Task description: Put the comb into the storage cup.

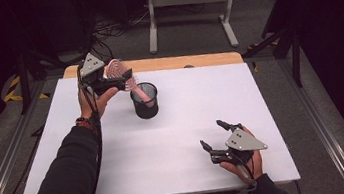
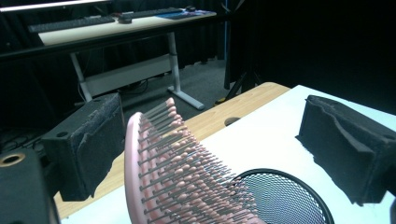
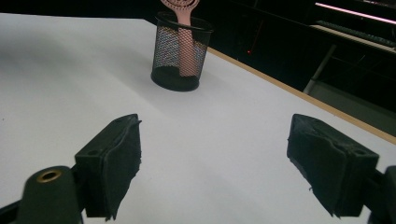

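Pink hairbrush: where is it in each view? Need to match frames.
High view: pink hairbrush upper left, handle down in the mesh cup.
Left gripper view: bristled head bottom centre, between open jaws.
Right gripper view: handle top centre.
Shared landmark: the mesh cup.

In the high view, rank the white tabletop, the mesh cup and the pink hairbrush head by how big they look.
1. White tabletop, by far the largest.
2 and 3. Mesh cup and hairbrush head look too alike to rank; the left tool covers part of the brush.
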{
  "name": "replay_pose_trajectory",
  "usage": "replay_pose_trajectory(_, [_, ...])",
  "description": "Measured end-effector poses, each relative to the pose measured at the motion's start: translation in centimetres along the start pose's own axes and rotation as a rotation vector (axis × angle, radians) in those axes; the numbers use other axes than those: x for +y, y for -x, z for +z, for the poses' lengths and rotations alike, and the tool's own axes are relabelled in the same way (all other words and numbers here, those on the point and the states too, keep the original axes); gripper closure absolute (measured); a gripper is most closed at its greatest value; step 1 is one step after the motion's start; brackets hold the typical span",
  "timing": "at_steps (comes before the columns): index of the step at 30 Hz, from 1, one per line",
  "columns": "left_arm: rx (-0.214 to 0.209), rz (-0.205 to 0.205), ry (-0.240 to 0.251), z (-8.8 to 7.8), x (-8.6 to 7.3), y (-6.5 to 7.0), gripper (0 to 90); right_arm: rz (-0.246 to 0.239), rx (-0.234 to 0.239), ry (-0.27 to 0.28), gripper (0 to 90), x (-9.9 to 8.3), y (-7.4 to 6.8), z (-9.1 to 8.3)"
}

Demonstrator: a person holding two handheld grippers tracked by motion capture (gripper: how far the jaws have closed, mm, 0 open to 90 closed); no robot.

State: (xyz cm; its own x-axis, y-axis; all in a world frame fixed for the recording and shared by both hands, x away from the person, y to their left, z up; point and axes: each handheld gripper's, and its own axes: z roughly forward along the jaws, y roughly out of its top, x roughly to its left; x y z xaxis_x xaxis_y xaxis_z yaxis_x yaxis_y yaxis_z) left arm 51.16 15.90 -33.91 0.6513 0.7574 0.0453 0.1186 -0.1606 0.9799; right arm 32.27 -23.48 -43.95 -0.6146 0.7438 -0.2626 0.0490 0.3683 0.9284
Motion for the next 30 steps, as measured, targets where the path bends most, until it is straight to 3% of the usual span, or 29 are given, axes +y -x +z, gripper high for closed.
replay_pose_trajectory(17, [-0.024,0.081,0.028,-1.5,1.8,1.0,8.2,0.000,-0.002,0.002,18.4,0.0,0.0,0.0])
replay_pose_trajectory(30, [-0.058,0.110,0.026,-2.3,2.1,1.3,8.3,0.000,-0.011,0.009,18.5,0.1,0.1,-0.2])
